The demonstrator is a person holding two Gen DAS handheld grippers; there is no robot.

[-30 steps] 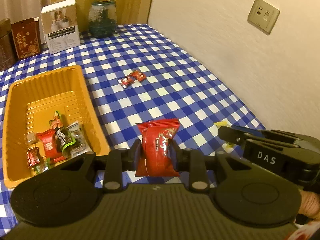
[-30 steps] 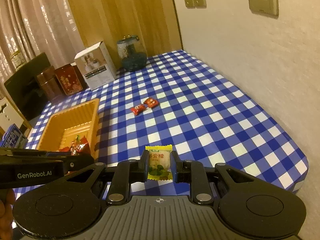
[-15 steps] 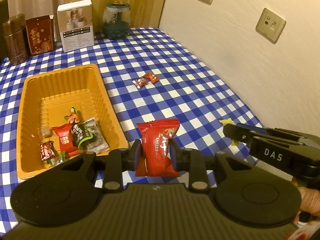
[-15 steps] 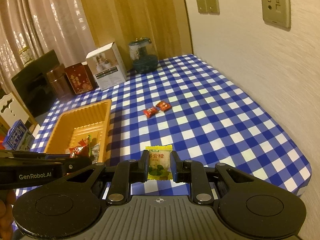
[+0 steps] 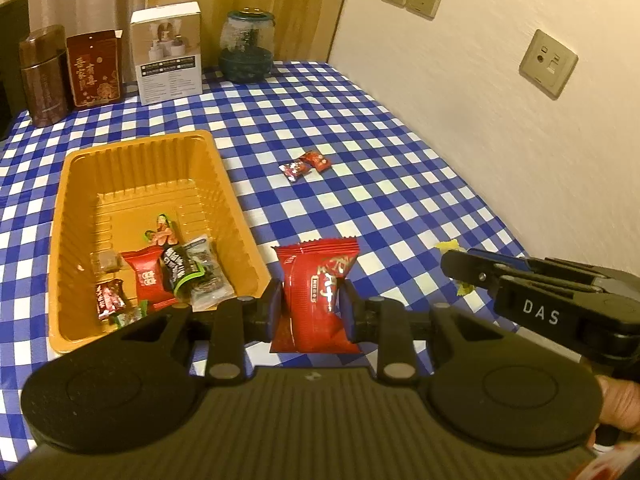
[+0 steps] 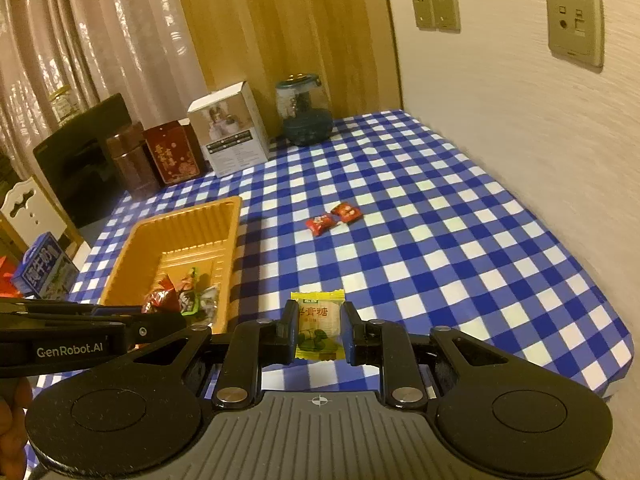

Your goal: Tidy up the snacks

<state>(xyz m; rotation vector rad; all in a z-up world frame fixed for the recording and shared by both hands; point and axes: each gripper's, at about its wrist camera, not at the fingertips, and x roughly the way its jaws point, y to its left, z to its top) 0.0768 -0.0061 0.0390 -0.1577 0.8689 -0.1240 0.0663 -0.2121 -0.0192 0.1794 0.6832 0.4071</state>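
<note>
Orange tray (image 5: 80, 240) holds several wrapped snacks (image 5: 160, 276).

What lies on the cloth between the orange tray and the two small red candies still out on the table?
Nothing: in both wrist views only bare checked tablecloth separates the orange tray from the two red candies.

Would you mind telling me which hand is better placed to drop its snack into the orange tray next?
The left. Its gripper, shut on the red packet, sits right beside the tray, near its corner. The right gripper, holding the yellow candy, is farther off, across from the tray's side.
</note>
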